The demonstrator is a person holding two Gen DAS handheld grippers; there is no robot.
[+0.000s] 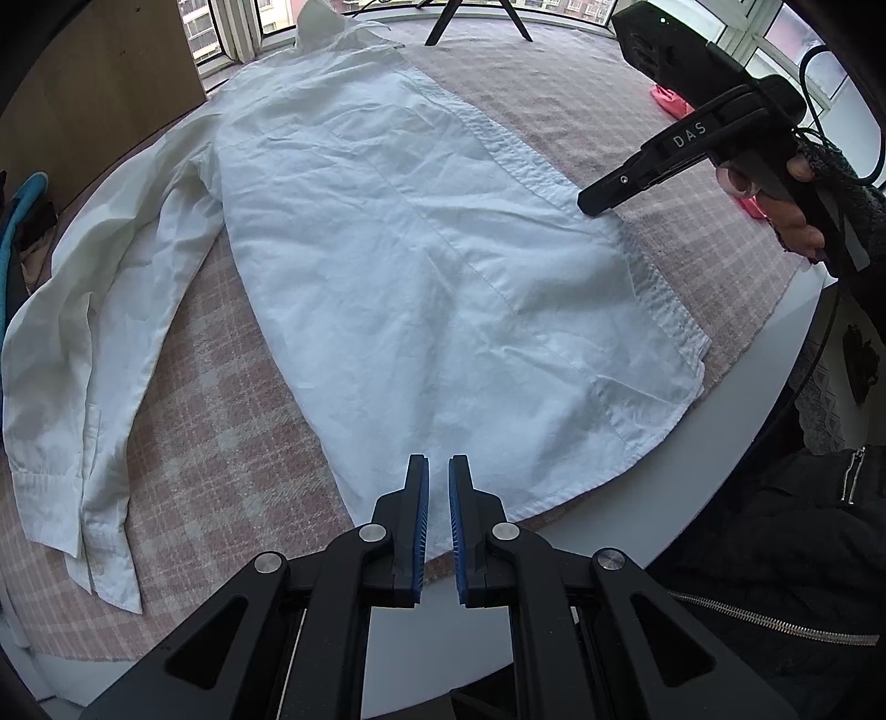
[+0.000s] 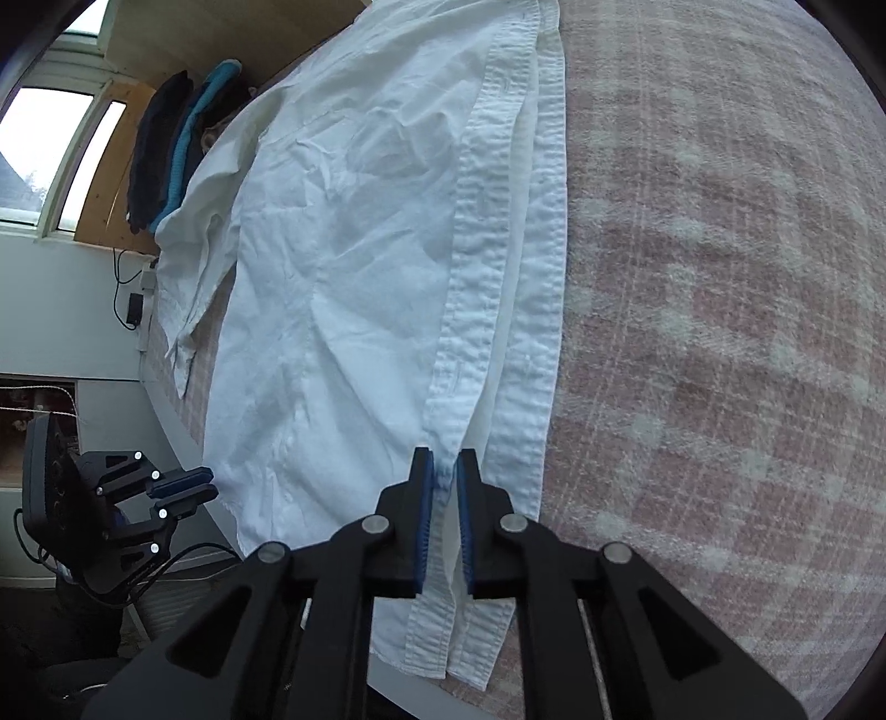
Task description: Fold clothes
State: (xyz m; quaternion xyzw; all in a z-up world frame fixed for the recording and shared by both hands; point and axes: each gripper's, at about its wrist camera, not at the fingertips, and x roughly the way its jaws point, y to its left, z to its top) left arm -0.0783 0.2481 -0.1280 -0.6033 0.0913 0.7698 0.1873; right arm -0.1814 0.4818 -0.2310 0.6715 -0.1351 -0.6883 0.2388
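Observation:
A white long-sleeved shirt (image 1: pixel 398 266) lies flat on the pink checked cloth (image 1: pixel 221 399), collar far, hem near. One sleeve (image 1: pixel 94 343) stretches along its left side. My left gripper (image 1: pixel 438 471) hovers over the near hem, jaws a narrow gap apart, holding nothing. My right gripper (image 1: pixel 595 202) rests at the shirt's right edge, the button placket. In the right wrist view the right gripper (image 2: pixel 443 471) has its jaws on either side of the placket strip (image 2: pixel 470 310); they look nearly closed on it. The shirt (image 2: pixel 343 266) spreads to the left there, with the left gripper (image 2: pixel 185 490) beyond the table edge.
The cloth covers a round white table (image 1: pixel 775 376). A black tripod (image 1: pixel 476 22) stands at the far side. Pink objects (image 1: pixel 673 102) lie at the far right. Folded dark and blue clothes (image 2: pixel 177 144) sit on a wooden shelf. A dark jacket (image 1: pixel 775 526) is at the near right.

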